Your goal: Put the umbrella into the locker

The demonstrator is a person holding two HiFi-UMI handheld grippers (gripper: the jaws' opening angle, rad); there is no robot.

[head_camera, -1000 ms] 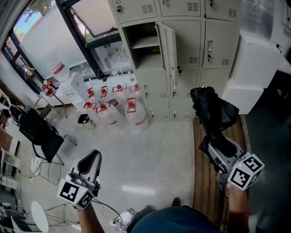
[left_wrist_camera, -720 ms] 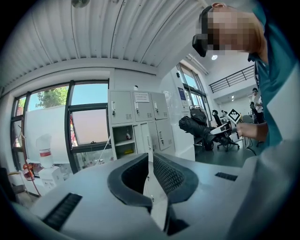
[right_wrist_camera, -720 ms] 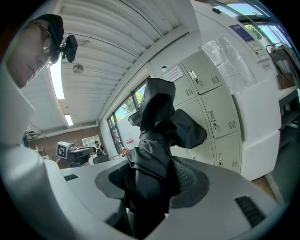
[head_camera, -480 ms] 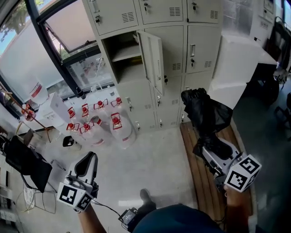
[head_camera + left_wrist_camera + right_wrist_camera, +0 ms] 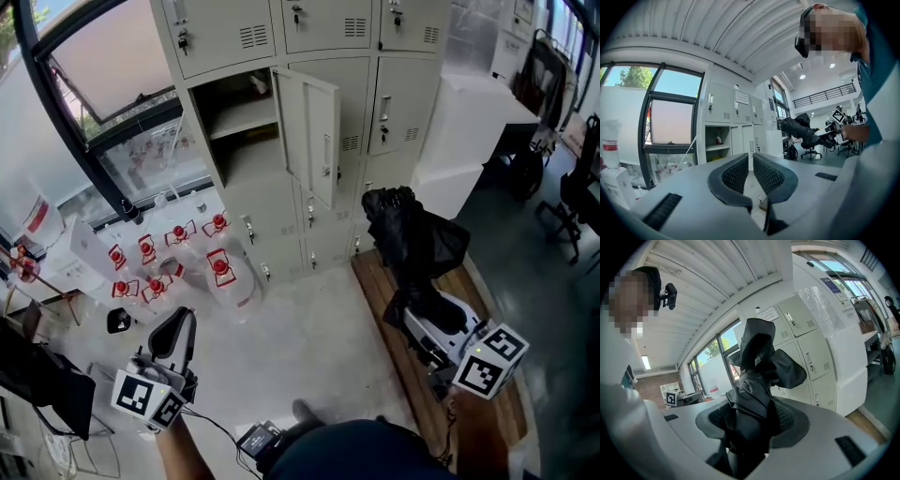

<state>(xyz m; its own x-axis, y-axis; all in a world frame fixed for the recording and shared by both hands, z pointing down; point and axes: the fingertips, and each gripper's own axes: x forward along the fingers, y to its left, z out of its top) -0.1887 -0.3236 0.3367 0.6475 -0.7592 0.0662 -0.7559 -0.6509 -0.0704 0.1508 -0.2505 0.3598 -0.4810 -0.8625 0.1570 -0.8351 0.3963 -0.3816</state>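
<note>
A folded black umbrella (image 5: pixel 410 242) stands up out of my right gripper (image 5: pixel 419 316), which is shut on its lower part; the right gripper view shows the umbrella (image 5: pixel 755 376) filling the gap between the pads of that gripper (image 5: pixel 752 417). The grey lockers (image 5: pixel 394 84) are ahead, and one locker (image 5: pixel 232 127) stands open, its door (image 5: pixel 311 134) swung out and a shelf inside. The umbrella is to the right of that door, apart from it. My left gripper (image 5: pixel 176 330) hangs low at the left, shut with nothing in it (image 5: pixel 751 161), and points toward the open locker (image 5: pixel 717 140).
Several water jugs with red caps (image 5: pixel 217 273) stand on the floor below the open locker. A big white block (image 5: pixel 469 127) leans by the lockers at the right. A wooden strip (image 5: pixel 377 286) runs under the umbrella. Office chairs (image 5: pixel 572 192) are at the far right, windows at the left.
The lockers have come closer and lower in the head view. My right gripper and the umbrella shifted left toward the open door. The left gripper stayed low and shut.
</note>
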